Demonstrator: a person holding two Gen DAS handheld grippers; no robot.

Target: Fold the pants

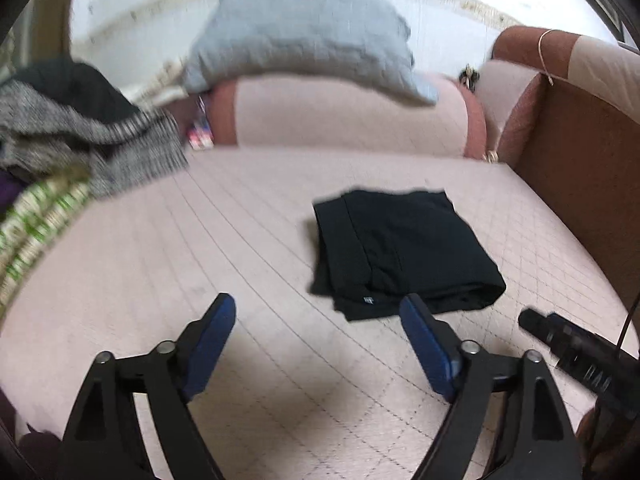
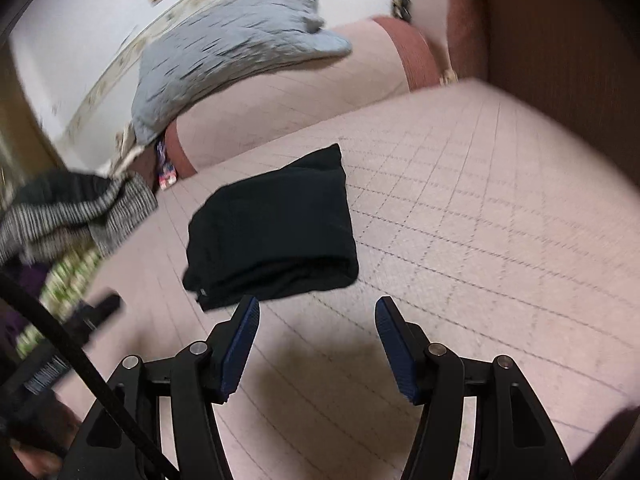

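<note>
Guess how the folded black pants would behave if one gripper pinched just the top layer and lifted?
Probably floppy: the black pants lie as soft stacked layers on the quilted pink cover, so a top-layer pinch would likely unfold them. Likely light, thin fabric. A push would probably bunch them, not slide them. Left gripper and right gripper are open, off the cloth.

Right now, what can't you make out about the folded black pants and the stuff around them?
- Black pants: small tag too tiny to read; inner layers hidden by the top fold, both views.
- Clothes pile: motion-blurred, cut off at left edge, both views.
- Item beside the bolster: too blurred to identify.
</note>
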